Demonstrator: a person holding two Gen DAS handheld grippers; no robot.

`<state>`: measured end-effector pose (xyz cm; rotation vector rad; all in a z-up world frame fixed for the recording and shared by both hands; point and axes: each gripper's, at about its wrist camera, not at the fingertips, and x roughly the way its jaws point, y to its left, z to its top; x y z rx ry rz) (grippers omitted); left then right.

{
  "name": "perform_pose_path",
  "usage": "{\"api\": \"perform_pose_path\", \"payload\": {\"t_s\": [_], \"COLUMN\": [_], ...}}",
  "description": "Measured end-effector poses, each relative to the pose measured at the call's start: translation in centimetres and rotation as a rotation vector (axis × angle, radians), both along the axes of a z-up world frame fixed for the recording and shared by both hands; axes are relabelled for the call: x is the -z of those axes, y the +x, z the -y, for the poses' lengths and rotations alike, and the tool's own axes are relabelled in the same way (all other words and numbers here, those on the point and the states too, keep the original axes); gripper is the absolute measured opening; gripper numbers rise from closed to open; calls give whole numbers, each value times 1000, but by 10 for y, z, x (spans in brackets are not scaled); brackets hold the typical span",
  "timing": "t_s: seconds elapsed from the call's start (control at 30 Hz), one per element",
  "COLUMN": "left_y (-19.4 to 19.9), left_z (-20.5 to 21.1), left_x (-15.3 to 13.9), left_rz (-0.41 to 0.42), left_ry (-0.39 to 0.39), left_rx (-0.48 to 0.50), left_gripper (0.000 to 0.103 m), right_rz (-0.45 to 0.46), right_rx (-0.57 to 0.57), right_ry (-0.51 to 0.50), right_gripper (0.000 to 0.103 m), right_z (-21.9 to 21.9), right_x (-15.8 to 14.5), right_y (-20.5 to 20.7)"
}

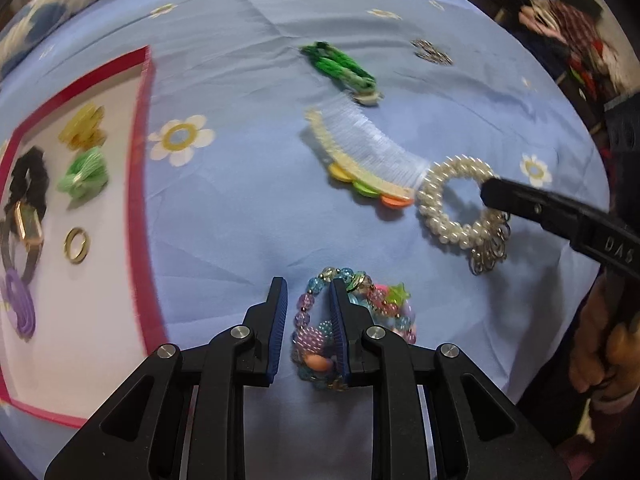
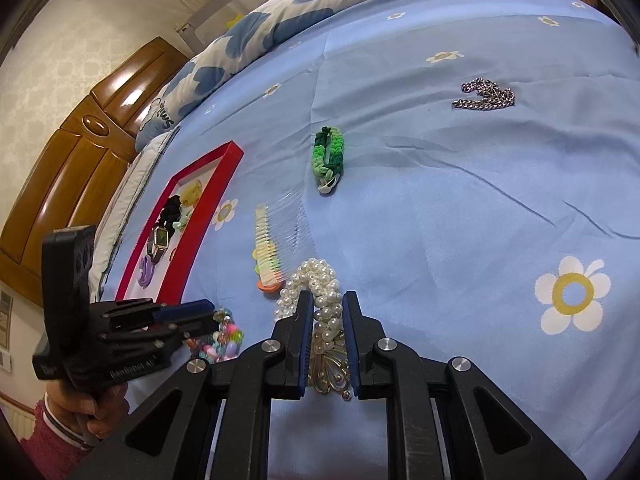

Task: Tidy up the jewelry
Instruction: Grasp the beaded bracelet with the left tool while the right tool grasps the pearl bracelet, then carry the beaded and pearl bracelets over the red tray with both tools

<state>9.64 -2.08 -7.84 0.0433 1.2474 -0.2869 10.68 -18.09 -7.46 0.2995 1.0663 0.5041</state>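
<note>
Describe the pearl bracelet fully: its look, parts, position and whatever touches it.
The pearl bracelet is a thick ring of clustered white, glossy pearl-like beads, several rows deep, with an open centre. A bunch of gold-toned metal loops hangs at its near side. It lies flat on the blue flowered bedsheet, its far edge against the end of the hair comb. The right gripper straddles one side of the ring, jaws partly open around the beads, not visibly clamped.

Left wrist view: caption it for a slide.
Left hand-held gripper straddles a bead bracelet beside the red tray.
</note>
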Motion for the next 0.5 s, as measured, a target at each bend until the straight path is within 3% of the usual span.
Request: {"api": "perform_pose_path", "payload": {"t_s": [0.07, 0.2, 0.3, 0.5], "left_y": [-2, -11, -13, -20], "left_z": [8, 16, 7, -11], "left_x": [0, -7, -20, -68], "left_rz": [12, 52, 80, 182], "left_ry": [6, -2, -59, -146], "left_rx": [26, 43, 7, -39], "left_gripper": [7, 6, 6, 6], "right_rz": [0, 6, 15, 51], "right_rx": [-1, 0, 5, 12], "right_ry": [-1, 0, 4, 15], "right_gripper": [15, 15, 15, 15], "right_z": [0, 1, 3, 4], "right_x": [0, -2, -6, -22], "right_y": [0, -2, -3, -7]}}
